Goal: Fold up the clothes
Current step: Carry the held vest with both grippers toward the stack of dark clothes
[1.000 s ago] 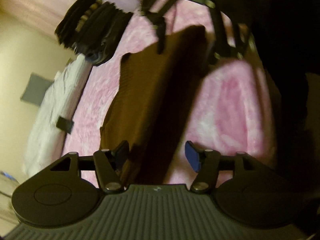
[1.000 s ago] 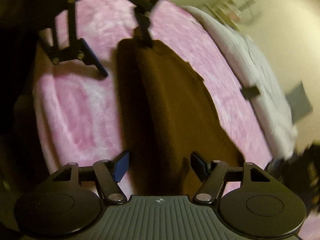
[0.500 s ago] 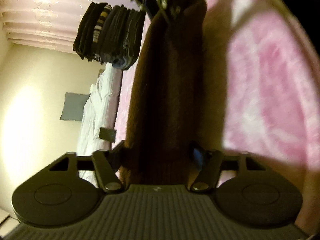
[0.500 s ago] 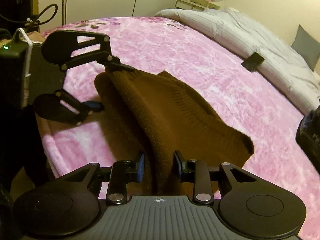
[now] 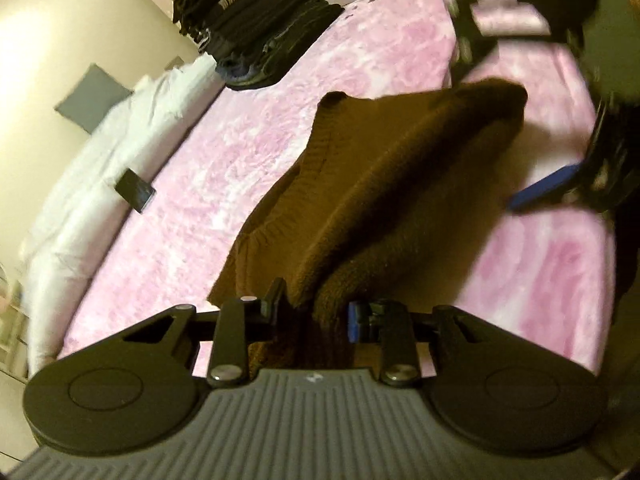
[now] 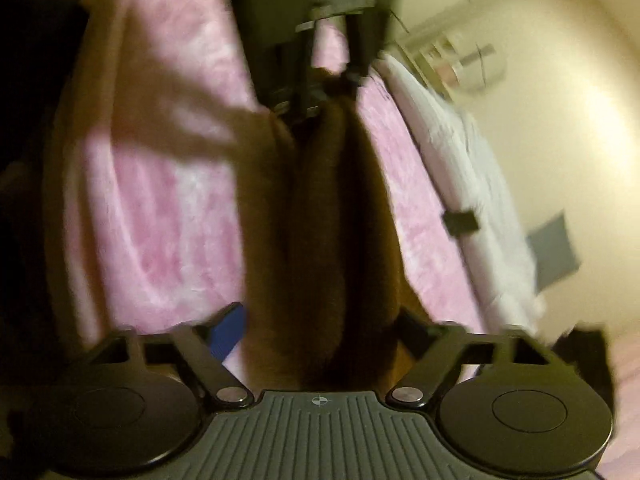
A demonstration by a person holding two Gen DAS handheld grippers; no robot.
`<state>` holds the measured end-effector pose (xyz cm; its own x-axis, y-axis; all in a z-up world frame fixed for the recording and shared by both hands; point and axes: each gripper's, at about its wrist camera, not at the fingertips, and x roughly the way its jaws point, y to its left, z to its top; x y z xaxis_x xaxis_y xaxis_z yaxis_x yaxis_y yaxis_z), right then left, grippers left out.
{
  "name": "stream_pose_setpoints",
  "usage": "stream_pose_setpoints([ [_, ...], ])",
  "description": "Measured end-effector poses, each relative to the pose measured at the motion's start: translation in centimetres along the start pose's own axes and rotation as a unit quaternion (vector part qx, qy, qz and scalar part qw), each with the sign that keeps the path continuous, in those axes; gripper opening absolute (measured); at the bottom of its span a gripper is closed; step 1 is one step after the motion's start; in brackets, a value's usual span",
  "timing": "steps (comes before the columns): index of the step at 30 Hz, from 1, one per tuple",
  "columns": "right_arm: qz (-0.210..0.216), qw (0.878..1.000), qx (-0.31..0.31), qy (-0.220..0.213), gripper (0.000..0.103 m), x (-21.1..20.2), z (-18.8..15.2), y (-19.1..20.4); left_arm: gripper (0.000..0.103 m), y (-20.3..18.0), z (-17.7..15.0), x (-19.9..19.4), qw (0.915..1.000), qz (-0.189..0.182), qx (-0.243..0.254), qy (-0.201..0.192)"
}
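Note:
A brown knitted sweater lies folded lengthwise on the pink fluffy blanket. My left gripper has a thick fold of the near end between its fingers. Its jaws are closing and the pads press on the knit. In the right wrist view the left gripper pinches the far end of the sweater. My right gripper straddles the other end with its jaws opening, and the pads stand clear of the fabric. From the left wrist view the right gripper is spread wide, its blue pad off the cloth.
A stack of folded dark clothes sits at the far side of the blanket. A white duvet runs along the bed's edge with a small black object on it. A grey pillow lies beyond.
The left jaws have narrowed onto the sweater's fold. The right gripper pinched the sweater half a second ago and has since spread off it. Both views have swung.

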<state>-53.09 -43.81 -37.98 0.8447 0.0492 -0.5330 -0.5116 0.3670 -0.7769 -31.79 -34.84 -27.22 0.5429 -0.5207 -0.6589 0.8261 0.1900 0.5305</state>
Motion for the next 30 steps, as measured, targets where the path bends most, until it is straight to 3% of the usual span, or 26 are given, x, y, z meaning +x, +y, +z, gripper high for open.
stream_pose_setpoints([
  [2,-0.017,1.000,-0.012,0.005,0.036,0.4,0.0,-0.3,0.026,0.1,0.0,-0.1,1.0000,-0.002,0.007,0.002],
  [4,-0.026,1.000,-0.009,0.006,0.029,0.6,0.0,-0.9,0.026,-0.2,-0.1,-0.1,0.9998,0.001,0.020,0.003],
  [7,-0.015,0.999,0.036,0.000,0.024,-0.2,0.0,-2.8,0.033,-3.0,-1.2,-0.3,0.9957,0.043,0.082,0.000],
  [10,-0.004,0.998,0.069,0.000,0.023,-1.0,0.3,-4.4,0.041,-6.7,-2.5,0.0,0.9777,0.105,0.182,-0.010],
  [14,0.010,0.996,0.093,-0.004,0.023,-1.8,0.9,-5.6,0.042,-8.5,-3.3,1.1,0.9540,0.161,0.252,-0.012],
  [17,0.018,0.994,0.106,-0.007,0.023,-2.1,1.1,-6.2,0.035,-9.0,-3.7,2.0,0.9304,0.205,0.303,-0.012],
  [20,0.019,0.994,0.103,-0.010,0.023,-2.2,1.1,-6.2,0.028,-8.5,-2.9,2.1,0.9393,0.187,0.287,-0.015],
  [22,0.017,0.995,0.096,-0.012,0.023,-2.0,0.9,-5.9,0.026,-7.5,-2.2,1.7,0.9513,0.157,0.265,-0.017],
  [26,0.009,0.996,0.083,-0.023,0.034,-0.7,0.0,-5.5,0.022,-2.7,-0.5,0.7,0.9865,0.049,0.151,-0.040],
  [30,0.016,0.998,0.053,-0.011,0.037,1.2,0.1,-4.8,0.021,1.4,0.0,1.6,0.9919,-0.022,0.116,-0.049],
])
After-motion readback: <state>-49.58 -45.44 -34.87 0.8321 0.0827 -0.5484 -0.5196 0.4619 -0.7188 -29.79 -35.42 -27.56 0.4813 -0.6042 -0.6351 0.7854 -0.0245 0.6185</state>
